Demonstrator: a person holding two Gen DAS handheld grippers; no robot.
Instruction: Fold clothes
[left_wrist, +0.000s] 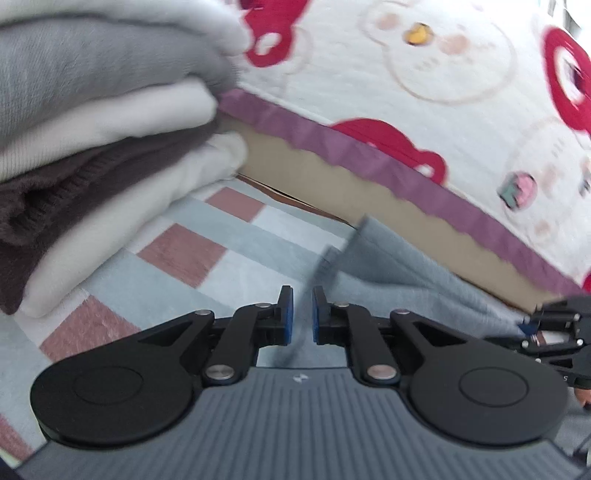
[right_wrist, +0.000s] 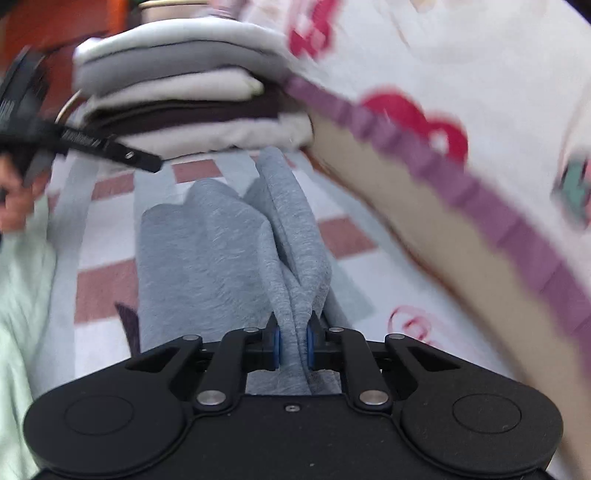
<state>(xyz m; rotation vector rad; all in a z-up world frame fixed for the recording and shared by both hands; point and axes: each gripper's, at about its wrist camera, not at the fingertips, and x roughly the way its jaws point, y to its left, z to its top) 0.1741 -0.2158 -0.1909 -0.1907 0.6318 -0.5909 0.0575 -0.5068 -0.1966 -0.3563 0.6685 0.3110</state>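
A light grey garment (right_wrist: 229, 251) lies stretched along a checked rug (right_wrist: 103, 284) of pale blue, white and dusty pink squares, with a raised fold of its cloth running up the middle. The right tool (right_wrist: 293, 341) is clenched on the near end of that fold, the grey cloth pinched between its blue-padded fingers (right_wrist: 276, 341). In the left wrist view, the same garment (left_wrist: 399, 273) passes between and beyond the left tool (left_wrist: 303, 314); its blue pads (left_wrist: 289, 314) stand a narrow gap apart with blurred grey cloth between them, and whether they grip it cannot be told. At the far end of the rug, just past the garment, sits a pile of folded clothes (right_wrist: 192, 92), stacked in layers of pale grey, white, dark brown and white. Along the right side of the rug rises a bed (right_wrist: 388, 184) with a tan base, a purple trim and a white cover printed with red shapes and cartoon faces. In the right wrist view, part of the left tool's black body (right_wrist: 29, 110) shows at the left edge, held in a person's hand (right_wrist: 14, 199).
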